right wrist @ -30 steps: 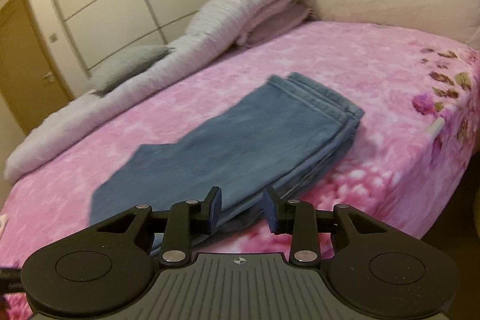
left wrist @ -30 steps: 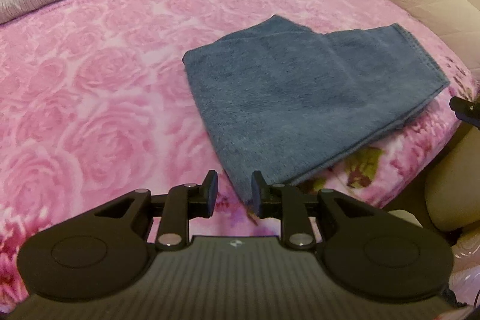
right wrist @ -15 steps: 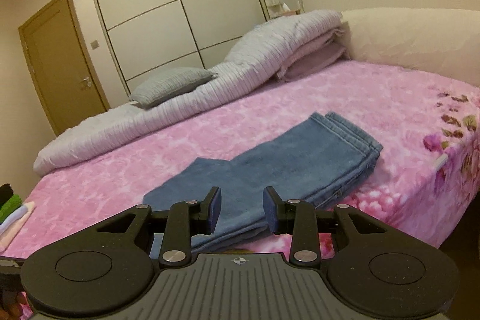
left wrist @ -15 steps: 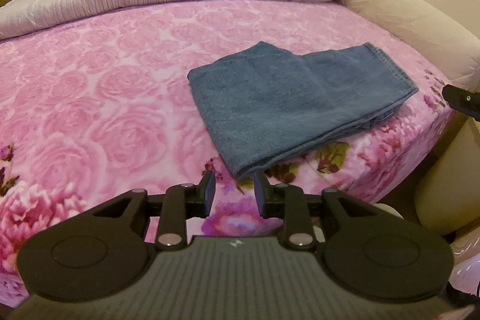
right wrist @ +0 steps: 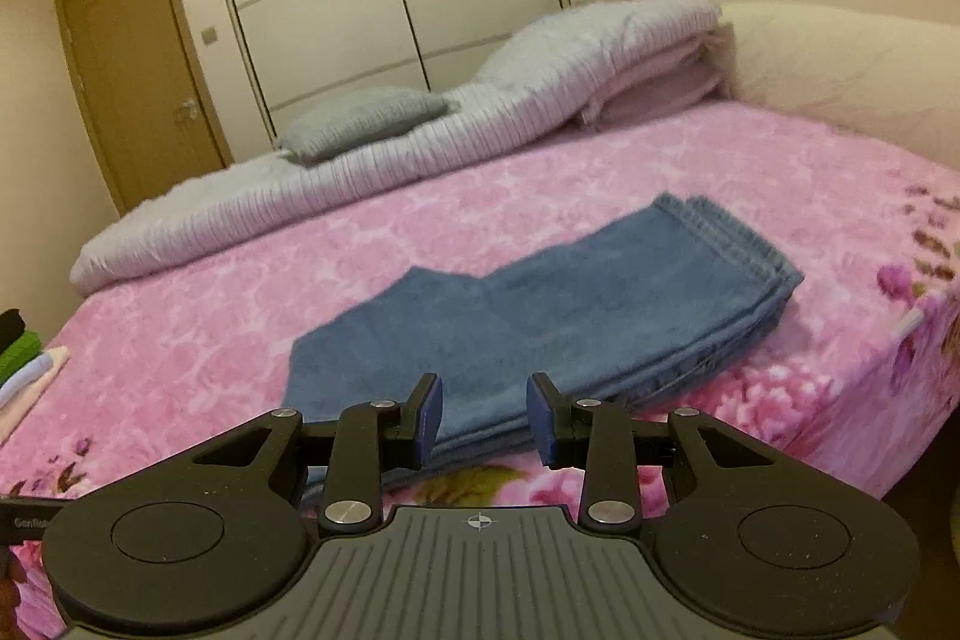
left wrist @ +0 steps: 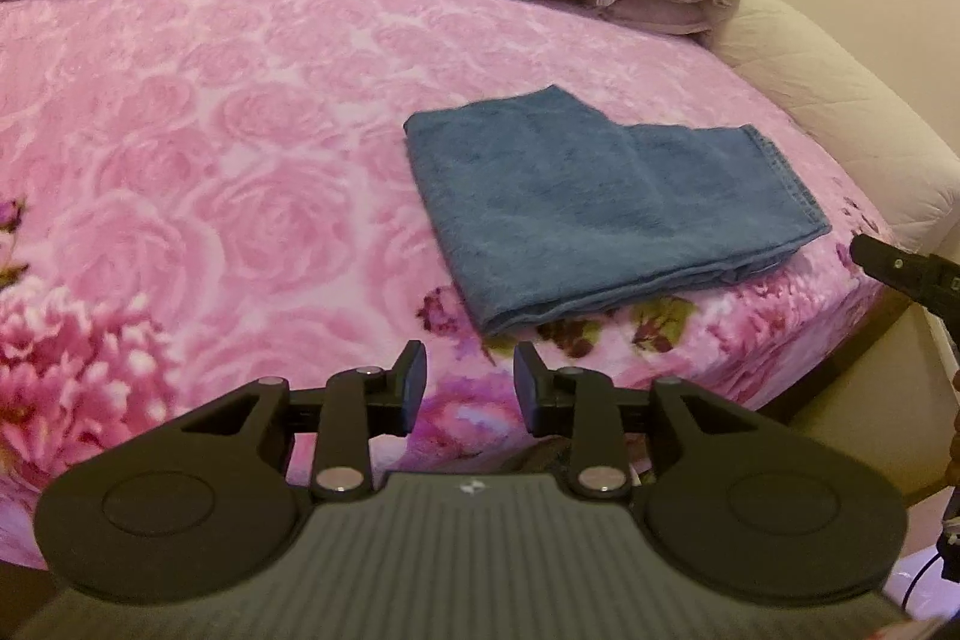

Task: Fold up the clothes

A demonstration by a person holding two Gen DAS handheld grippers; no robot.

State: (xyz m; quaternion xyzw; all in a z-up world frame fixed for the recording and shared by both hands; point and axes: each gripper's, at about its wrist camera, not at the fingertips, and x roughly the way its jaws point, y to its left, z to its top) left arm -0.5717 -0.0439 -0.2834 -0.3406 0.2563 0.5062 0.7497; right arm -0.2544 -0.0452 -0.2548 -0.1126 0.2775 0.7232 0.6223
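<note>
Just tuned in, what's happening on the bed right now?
A person is folding clothes with a hand-held gripper in each hand. The blue jeans lie folded flat on the pink floral blanket, near the bed's edge. Neither tool touches them: the left hand-held gripper and the right hand-held gripper are both open and empty, held short of the jeans. A small stack of other folded clothes sits at the far left edge of the right wrist view.

I read just one bit of text: pale letters "GenRo", cut off, on a black bar (right wrist: 27, 520) low and far left of my right gripper's (right wrist: 483, 421) jaws. A small crosshair mark sits behind them. Nothing else is legible.
</note>
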